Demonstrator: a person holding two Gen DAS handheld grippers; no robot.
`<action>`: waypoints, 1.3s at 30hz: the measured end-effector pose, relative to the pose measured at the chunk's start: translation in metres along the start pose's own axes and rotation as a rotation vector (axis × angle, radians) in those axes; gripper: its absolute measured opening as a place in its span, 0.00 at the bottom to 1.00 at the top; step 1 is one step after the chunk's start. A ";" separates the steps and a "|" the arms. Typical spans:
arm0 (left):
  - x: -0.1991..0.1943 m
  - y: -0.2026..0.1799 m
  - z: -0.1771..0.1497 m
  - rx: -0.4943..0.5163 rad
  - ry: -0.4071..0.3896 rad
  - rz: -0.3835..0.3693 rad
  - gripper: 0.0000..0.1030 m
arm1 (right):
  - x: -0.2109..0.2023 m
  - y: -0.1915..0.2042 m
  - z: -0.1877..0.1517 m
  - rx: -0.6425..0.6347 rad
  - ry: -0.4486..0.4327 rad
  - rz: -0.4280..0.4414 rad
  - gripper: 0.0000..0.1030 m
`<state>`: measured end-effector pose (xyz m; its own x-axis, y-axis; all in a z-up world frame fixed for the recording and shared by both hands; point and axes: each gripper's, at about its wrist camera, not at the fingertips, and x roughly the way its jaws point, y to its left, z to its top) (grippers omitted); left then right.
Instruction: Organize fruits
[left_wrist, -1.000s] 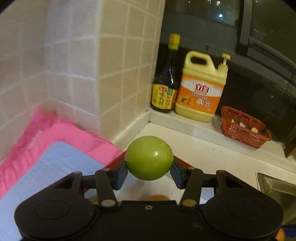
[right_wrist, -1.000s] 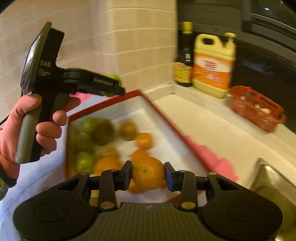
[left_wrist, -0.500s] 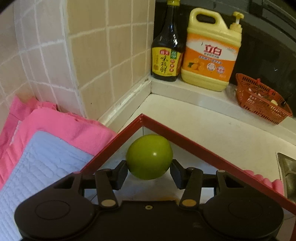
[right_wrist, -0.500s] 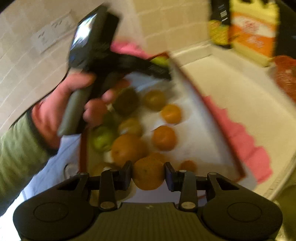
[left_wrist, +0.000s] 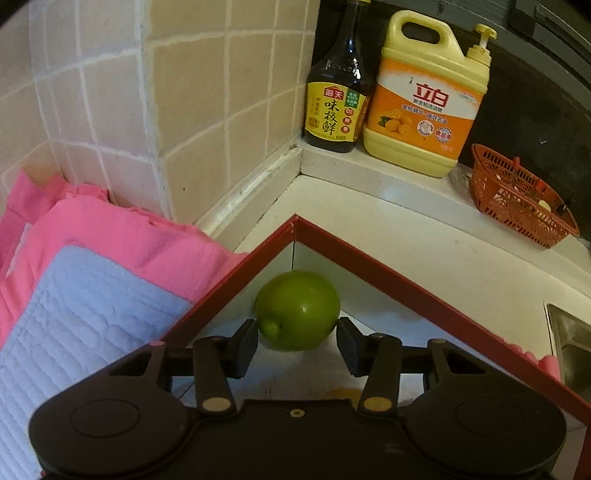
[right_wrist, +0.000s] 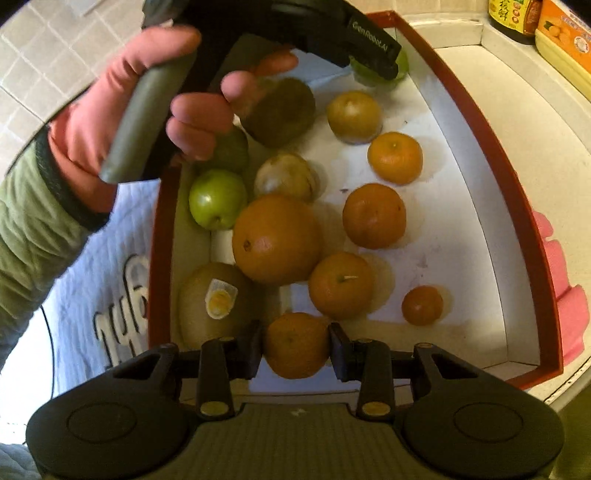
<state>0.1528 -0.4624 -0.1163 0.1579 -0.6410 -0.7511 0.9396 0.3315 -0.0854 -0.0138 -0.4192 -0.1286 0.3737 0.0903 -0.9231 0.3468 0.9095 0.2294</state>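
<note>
My left gripper (left_wrist: 297, 341) stands low in the far corner of the red-rimmed tray (left_wrist: 388, 280). A green fruit (left_wrist: 297, 309) sits between its fingertips; the jaws have spread and small gaps show at both sides. In the right wrist view that fruit (right_wrist: 402, 70) peeks out under the left gripper (right_wrist: 384, 68) at the tray's far corner. My right gripper (right_wrist: 296, 350) is shut on an orange (right_wrist: 295, 345) just above the near end of the tray (right_wrist: 517, 206), which holds several oranges, green fruits and kiwis.
A soy sauce bottle (left_wrist: 338, 96), a yellow detergent jug (left_wrist: 424, 99) and a red basket (left_wrist: 517, 199) stand on the ledge behind. Pink and blue cloths (left_wrist: 92, 266) lie left of the tray. A sink edge (left_wrist: 569, 332) is at right.
My left gripper lowered the green fruit into the tray's far corner and opened slightly. My right gripper swung over the tray and lowered, still holding the orange.
</note>
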 end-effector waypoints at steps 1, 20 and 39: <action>0.000 -0.001 -0.001 0.002 0.000 0.001 0.54 | 0.001 -0.001 0.001 -0.002 0.003 -0.003 0.38; -0.072 -0.012 -0.003 0.036 -0.095 0.040 0.75 | -0.042 0.001 -0.009 0.023 -0.107 -0.030 0.62; -0.291 -0.030 -0.040 -0.028 -0.420 0.273 0.80 | -0.149 0.049 -0.026 0.132 -0.535 -0.120 0.84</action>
<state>0.0668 -0.2579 0.0787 0.5112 -0.7495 -0.4206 0.8393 0.5408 0.0562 -0.0749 -0.3770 0.0124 0.6973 -0.2600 -0.6680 0.5054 0.8392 0.2009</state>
